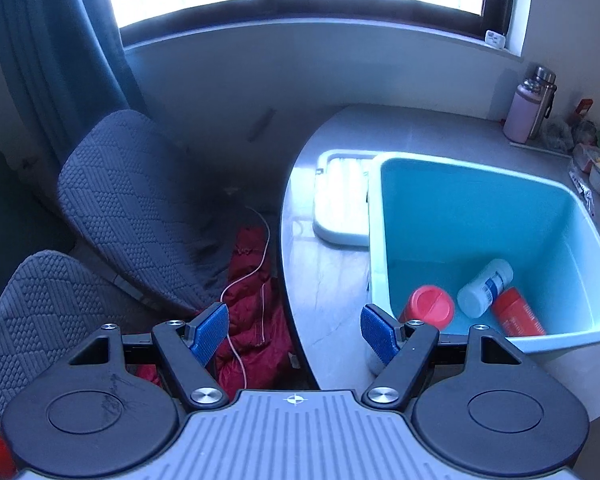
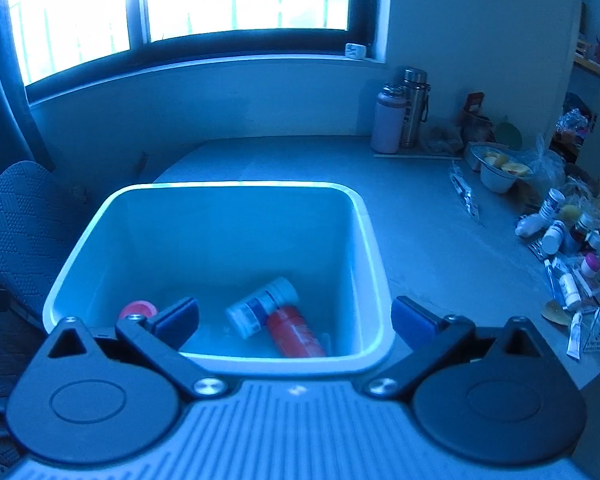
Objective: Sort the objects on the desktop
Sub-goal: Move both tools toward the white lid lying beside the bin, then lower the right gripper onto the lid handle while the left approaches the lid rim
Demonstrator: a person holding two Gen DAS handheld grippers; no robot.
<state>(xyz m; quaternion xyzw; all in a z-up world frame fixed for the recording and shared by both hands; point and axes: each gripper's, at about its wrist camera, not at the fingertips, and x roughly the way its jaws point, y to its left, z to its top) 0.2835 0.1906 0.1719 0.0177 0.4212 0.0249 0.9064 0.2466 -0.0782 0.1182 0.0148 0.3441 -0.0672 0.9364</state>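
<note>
A light blue bin (image 1: 572, 216) (image 2: 80, 248) stands on the grey desk (image 1: 328, 280) (image 2: 432, 248). Inside lie a white bottle (image 1: 485, 288) (image 2: 260, 306), a red bottle (image 1: 518, 314) (image 2: 296, 332) and a red-capped container (image 1: 428, 307) (image 2: 138, 310). My left gripper (image 1: 294, 330) is open and empty, hanging over the desk's left edge beside the bin. My right gripper (image 2: 296, 320) is open and empty above the bin's near rim. Several small bottles and tubes (image 2: 560, 248) lie in a pile at the desk's right side.
The bin's white lid (image 1: 340, 200) lies on the desk behind it. Two flasks (image 1: 530, 106) (image 2: 400, 116) and a bowl of food (image 2: 500, 172) stand at the back right. A grey padded chair (image 1: 132, 200) with a red garment (image 1: 256, 308) sits left of the desk.
</note>
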